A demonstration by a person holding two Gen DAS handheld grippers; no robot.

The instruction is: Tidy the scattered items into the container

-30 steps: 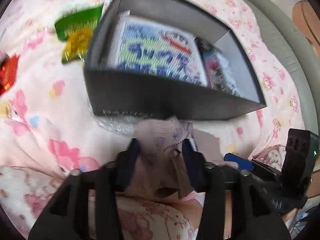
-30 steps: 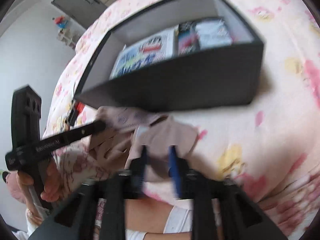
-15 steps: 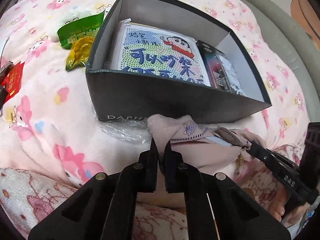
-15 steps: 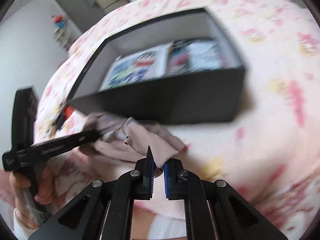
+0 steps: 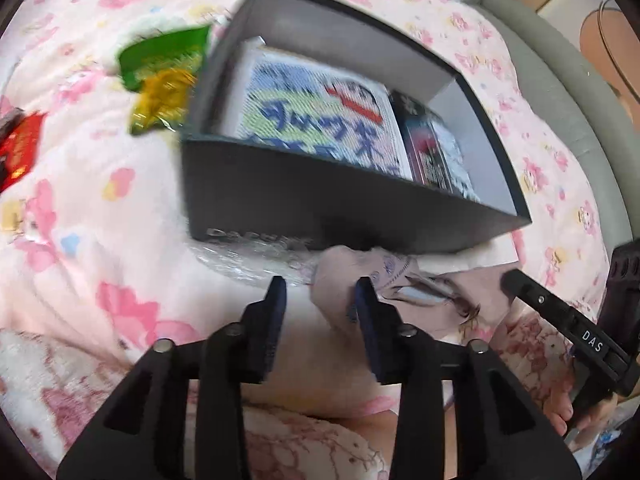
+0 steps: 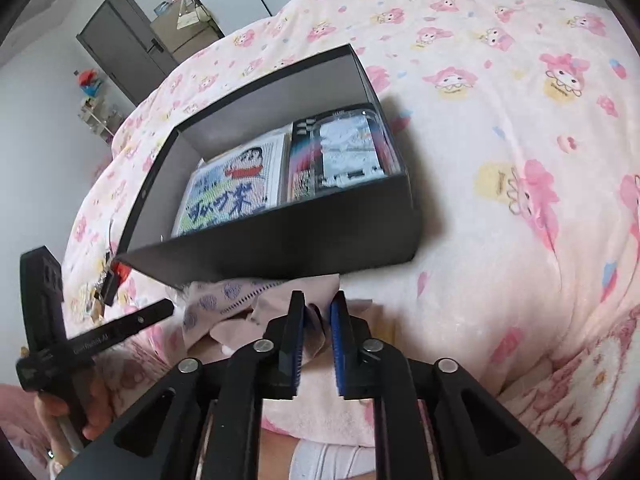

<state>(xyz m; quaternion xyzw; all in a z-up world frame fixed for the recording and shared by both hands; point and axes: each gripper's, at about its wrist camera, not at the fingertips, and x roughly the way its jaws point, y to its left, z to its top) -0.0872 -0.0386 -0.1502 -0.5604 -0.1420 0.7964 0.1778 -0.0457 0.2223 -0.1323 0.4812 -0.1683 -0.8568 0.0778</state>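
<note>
A black open-topped box (image 6: 280, 248) sits on a pink cartoon-print blanket (image 6: 500, 140). Its long axis runs from lower left to upper right in the right wrist view, the near long wall facing both grippers. Inside it a flat cartoon-printed pack (image 6: 236, 192) lies toward the box's left end and a dark pack with white figures (image 6: 340, 148) toward its right end, both lying flat with their length across the box.

A crumpled beige cloth (image 5: 352, 280) lies on the blanket, touching the foot of the box's near wall, spread along that wall. Under the box's near left corner lies clear crinkled plastic (image 5: 248, 260).

The left gripper (image 5: 320, 296) is in front of the box's near wall, its jaws opening; the cloth's edge reaches between them, beside the right finger, with no firm clamp visible. The right gripper (image 6: 318, 312) is also just in front of that wall, jaws opening and only slightly apart, a fold of the cloth between them; whether the pads press it I cannot tell.

Beyond the box's left end lie a green packet (image 5: 164, 56), a yellow packet (image 5: 160, 100) and a red packet (image 5: 18, 152).
</note>
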